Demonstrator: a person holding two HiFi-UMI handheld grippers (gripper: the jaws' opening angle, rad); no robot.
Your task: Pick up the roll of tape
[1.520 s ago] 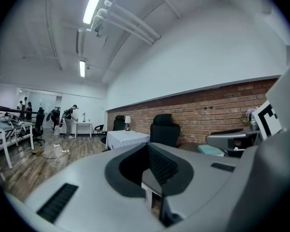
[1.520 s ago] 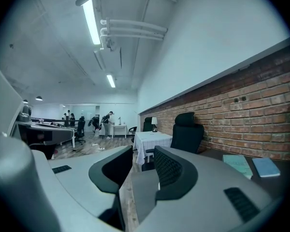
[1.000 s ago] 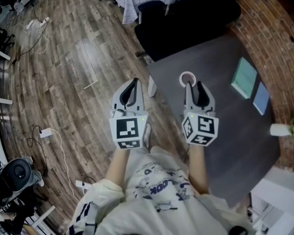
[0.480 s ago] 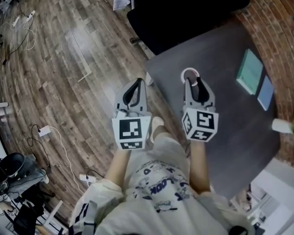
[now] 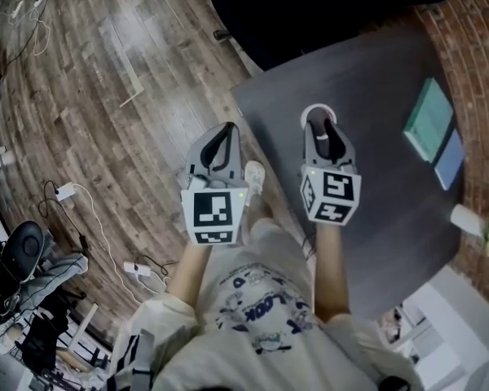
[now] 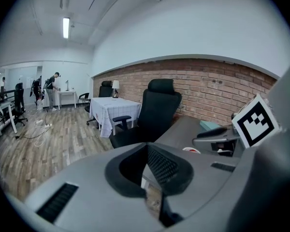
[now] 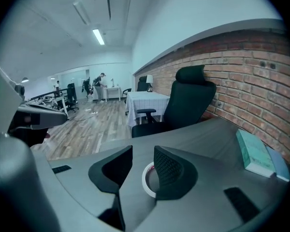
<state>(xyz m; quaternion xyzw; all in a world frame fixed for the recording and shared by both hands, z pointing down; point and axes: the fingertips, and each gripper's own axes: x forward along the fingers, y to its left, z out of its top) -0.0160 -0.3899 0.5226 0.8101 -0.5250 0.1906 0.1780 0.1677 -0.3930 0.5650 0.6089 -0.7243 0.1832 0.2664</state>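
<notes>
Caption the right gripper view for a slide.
Open right gripper at the roll of tape on the grey table, teal book beyond.

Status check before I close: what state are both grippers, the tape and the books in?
Right gripper: jaws open, nothing gripped.
Left gripper: jaws shut, empty, held beside the table over the floor.
Roll of tape: lying flat on the table, ring partly in the gap between the right jaws.
Teal book: closed, lying flat.
Blue book: closed, lying flat beside it.
</notes>
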